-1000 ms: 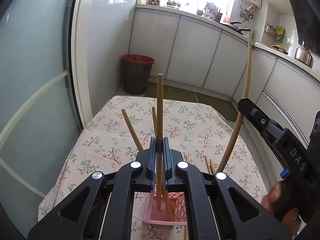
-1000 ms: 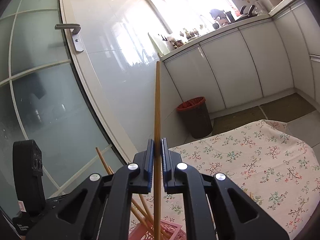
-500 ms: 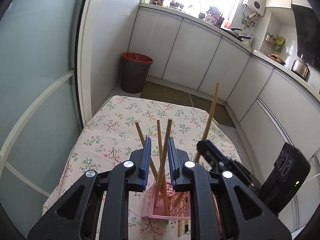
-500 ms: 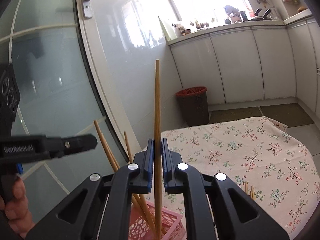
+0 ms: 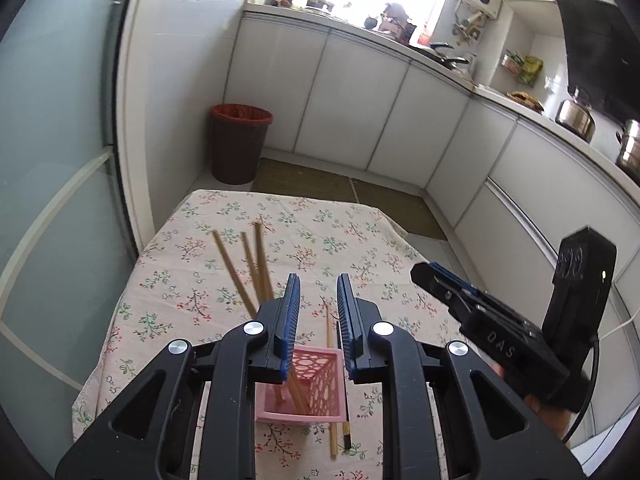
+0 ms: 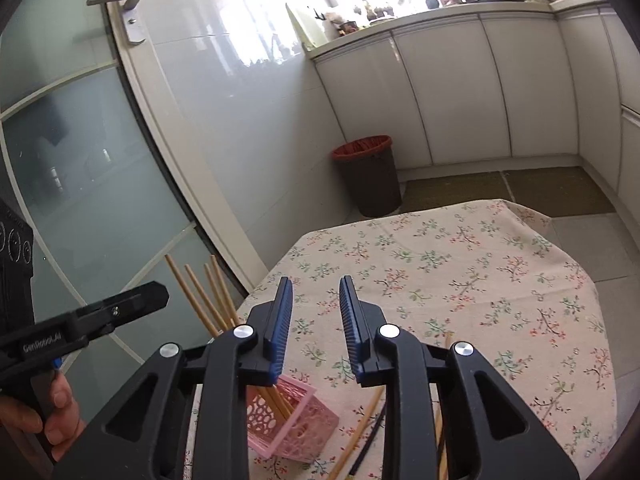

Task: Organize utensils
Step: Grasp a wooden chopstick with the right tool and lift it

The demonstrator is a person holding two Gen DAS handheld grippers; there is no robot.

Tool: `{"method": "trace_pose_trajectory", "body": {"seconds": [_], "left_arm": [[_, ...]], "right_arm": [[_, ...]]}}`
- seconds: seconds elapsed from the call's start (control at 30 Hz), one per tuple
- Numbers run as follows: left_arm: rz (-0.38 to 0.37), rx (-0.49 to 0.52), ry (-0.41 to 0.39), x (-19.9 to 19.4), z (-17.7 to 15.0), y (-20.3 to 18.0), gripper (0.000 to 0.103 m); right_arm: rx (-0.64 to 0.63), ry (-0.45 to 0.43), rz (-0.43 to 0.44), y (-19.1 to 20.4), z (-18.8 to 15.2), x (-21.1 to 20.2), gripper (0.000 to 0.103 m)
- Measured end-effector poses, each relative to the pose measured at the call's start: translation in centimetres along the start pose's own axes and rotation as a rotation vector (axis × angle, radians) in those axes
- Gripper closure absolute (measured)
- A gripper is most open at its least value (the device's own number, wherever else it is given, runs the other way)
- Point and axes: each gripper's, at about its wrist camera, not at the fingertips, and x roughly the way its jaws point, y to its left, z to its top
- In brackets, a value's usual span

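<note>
A pink perforated basket (image 5: 316,384) stands on the floral tablecloth, and also shows in the right wrist view (image 6: 292,416). Several wooden chopsticks (image 5: 244,276) lean upright in it; in the right wrist view they (image 6: 204,300) fan out to the left. My left gripper (image 5: 317,280) is open and empty above the basket. My right gripper (image 6: 314,284) is open and empty just right of the basket. Loose chopsticks (image 5: 330,340) lie on the cloth beside the basket, and several more (image 6: 360,432) show under my right gripper.
The table (image 5: 352,240) with floral cloth ends at a far edge. A red-lined bin (image 5: 238,142) stands on the floor beyond it. A glass door (image 6: 80,168) is at the left, white cabinets (image 5: 360,108) behind.
Both grippers opened and let go of their chopsticks, which now stand in the basket. Both grippers have pulled back and up from the basket.
</note>
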Motion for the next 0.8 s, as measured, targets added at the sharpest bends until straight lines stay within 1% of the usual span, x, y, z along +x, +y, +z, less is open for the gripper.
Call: {"method": "trace_pose_trajectory", "body": {"seconds": [0.1, 0.17, 0.23, 0.3, 0.37, 0.4, 0.47, 0.5, 0.53, 0.57, 0.63, 0.73, 0.8], "left_arm": [[-0.02, 0.054, 0.083, 2.3, -1.4, -2.0, 0.081], [-0.027, 0.055, 0.132, 3.6, -2.3, -2.7, 0.081], [-0.031, 0.037, 0.154, 4.2, -2.6, -2.7, 0.081], [-0.031, 0.026, 0.162, 4.4, -2.6, -2.7, 0.081], [-0.026, 0.022, 0.171, 4.5, -2.5, -2.7, 0.079], [-0.026, 0.02, 0.181, 4.7, -2.6, -2.7, 0.077], [-0.014, 0.008, 0.201, 5.0, -2.8, -2.8, 0.065], [0.01, -0.002, 0.202, 5.0, -2.9, -2.7, 0.063], [0.039, -0.007, 0.198, 5.0, -2.9, -2.6, 0.058], [0.054, -0.006, 0.191, 4.9, -2.9, -2.5, 0.051], [0.048, -0.013, 0.185, 4.7, -2.8, -2.3, 0.043], [0.041, -0.021, 0.184, 4.6, -2.7, -2.1, 0.043], [0.045, -0.021, 0.179, 4.4, -2.5, -1.9, 0.043]], "right_arm": [[0.067, 0.11, -0.027, -2.6, -0.3, 0.6, 0.076], [0.101, 0.219, -0.03, -3.9, -1.3, 1.9, 0.076], [0.121, 0.326, -0.059, -5.1, -2.8, 3.4, 0.076], [0.137, 0.408, -0.08, -5.8, -4.4, 4.7, 0.077], [0.17, 0.47, -0.054, -6.3, -5.7, 5.7, 0.077], [0.189, 0.494, -0.034, -6.3, -6.3, 6.0, 0.077], [0.225, 0.526, -0.004, -6.2, -7.2, 6.9, 0.077], [0.232, 0.539, 0.007, -6.1, -7.6, 7.3, 0.077], [0.229, 0.552, 0.009, -5.8, -8.0, 7.7, 0.077], [0.213, 0.561, 0.003, -5.3, -8.2, 8.0, 0.077], [0.18, 0.563, -0.011, -4.4, -8.6, 8.4, 0.077], [0.167, 0.573, -0.02, -3.6, -9.1, 9.4, 0.077], [0.165, 0.575, -0.021, -3.4, -9.4, 10.0, 0.08]]}}
